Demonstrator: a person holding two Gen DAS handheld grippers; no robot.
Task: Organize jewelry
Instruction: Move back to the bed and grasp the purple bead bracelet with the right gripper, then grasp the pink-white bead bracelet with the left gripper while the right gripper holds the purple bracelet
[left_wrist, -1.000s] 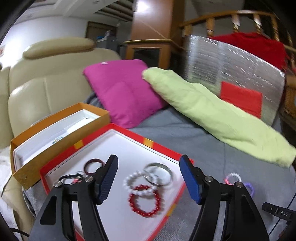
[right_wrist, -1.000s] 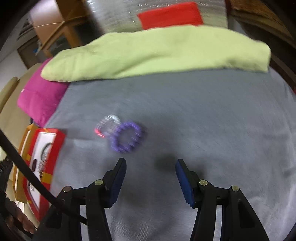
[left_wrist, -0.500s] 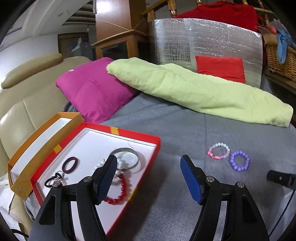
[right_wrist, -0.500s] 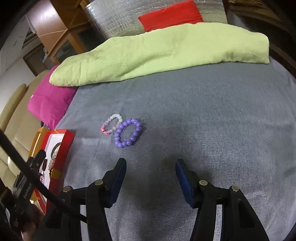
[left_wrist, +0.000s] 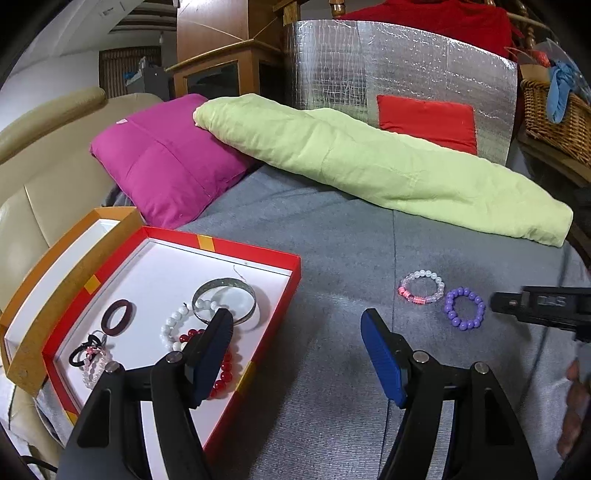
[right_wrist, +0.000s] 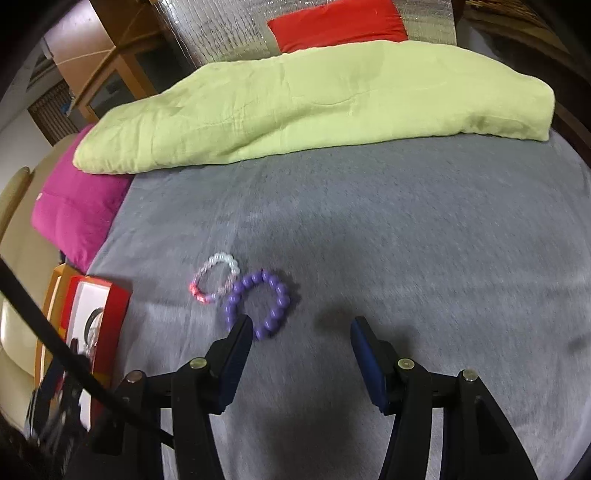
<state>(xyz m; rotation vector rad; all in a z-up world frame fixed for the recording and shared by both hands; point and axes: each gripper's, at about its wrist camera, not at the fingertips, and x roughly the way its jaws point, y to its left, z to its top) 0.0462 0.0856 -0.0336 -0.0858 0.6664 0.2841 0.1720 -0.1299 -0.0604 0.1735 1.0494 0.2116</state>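
A purple bead bracelet (right_wrist: 258, 304) and a pale pink-white bead bracelet (right_wrist: 216, 280) lie side by side on the grey bedcover; they also show in the left wrist view, the purple bracelet (left_wrist: 464, 308) right of the pale bracelet (left_wrist: 422, 287). My right gripper (right_wrist: 301, 334) is open and empty, its left finger just beside the purple bracelet. My left gripper (left_wrist: 297, 334) is open and empty over the right edge of the red tray (left_wrist: 258, 258), which holds a silver bangle (left_wrist: 224, 300), a white bead bracelet (left_wrist: 173, 328), a red bead bracelet (left_wrist: 225, 365), a dark ring (left_wrist: 117, 322) and hair ties (left_wrist: 88, 350).
An orange box lid (left_wrist: 66, 258) sits left of the tray. A magenta pillow (left_wrist: 166, 158) and a long green cushion (left_wrist: 369, 166) lie at the back of the bed, with a silver foil panel (left_wrist: 406, 74) behind. A wicker basket (left_wrist: 554, 118) stands far right.
My right gripper has moved down and closer to the two bracelets. My left gripper has swung right, away from above the tray toward the bedcover.
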